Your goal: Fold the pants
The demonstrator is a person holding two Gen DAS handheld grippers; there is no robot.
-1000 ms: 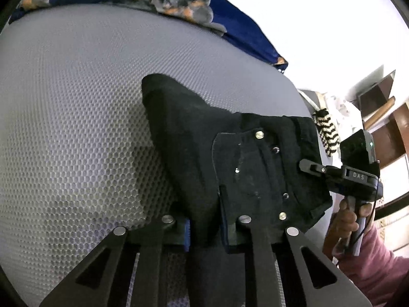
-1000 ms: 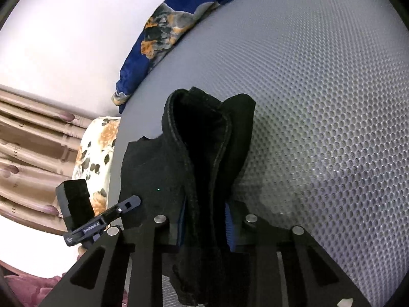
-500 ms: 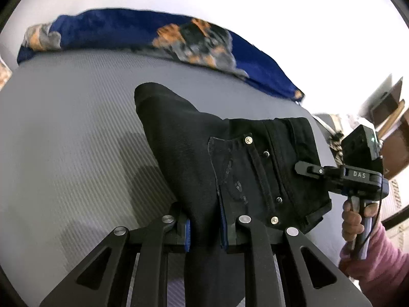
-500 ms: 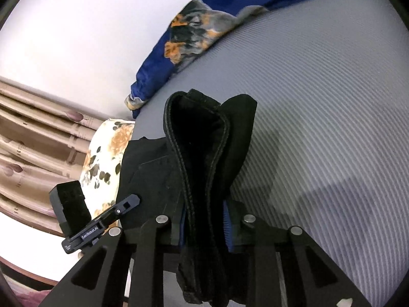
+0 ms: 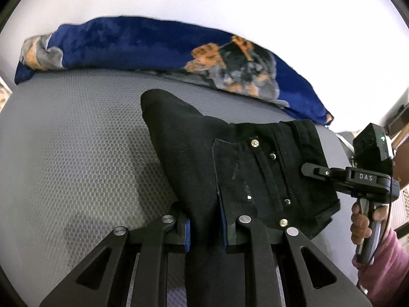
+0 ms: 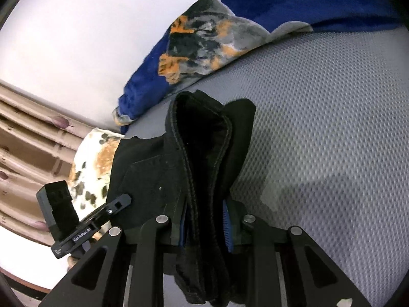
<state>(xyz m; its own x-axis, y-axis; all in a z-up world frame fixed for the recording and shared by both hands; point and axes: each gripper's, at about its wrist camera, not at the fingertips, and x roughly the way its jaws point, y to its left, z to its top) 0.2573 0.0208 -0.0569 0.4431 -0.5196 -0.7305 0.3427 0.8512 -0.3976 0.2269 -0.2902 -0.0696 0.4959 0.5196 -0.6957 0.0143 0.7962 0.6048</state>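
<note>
The black pants (image 5: pixel 230 158) hang folded between both grippers above the grey mesh bed surface (image 5: pixel 76 153). My left gripper (image 5: pixel 205 226) is shut on one edge of the fabric, by a pocket with metal rivets. My right gripper (image 6: pixel 205 226) is shut on a thick bunch of the pants (image 6: pixel 204 153), waistband layers standing up ahead of it. The right gripper also shows at the right of the left wrist view (image 5: pixel 314 171), and the left gripper shows at the left of the right wrist view (image 6: pixel 120 202).
A blue blanket with an orange and grey print (image 5: pixel 158 48) lies along the far edge of the bed, also in the right wrist view (image 6: pixel 230 33). A floral pillow (image 6: pixel 94 163) and brown curtains (image 6: pixel 23 140) are at the left. Furniture stands at the far right (image 5: pixel 398 120).
Both grippers have lifted and tilted up with the pants held. The blanket and wall now fill more of each view. The grips have not changed.
</note>
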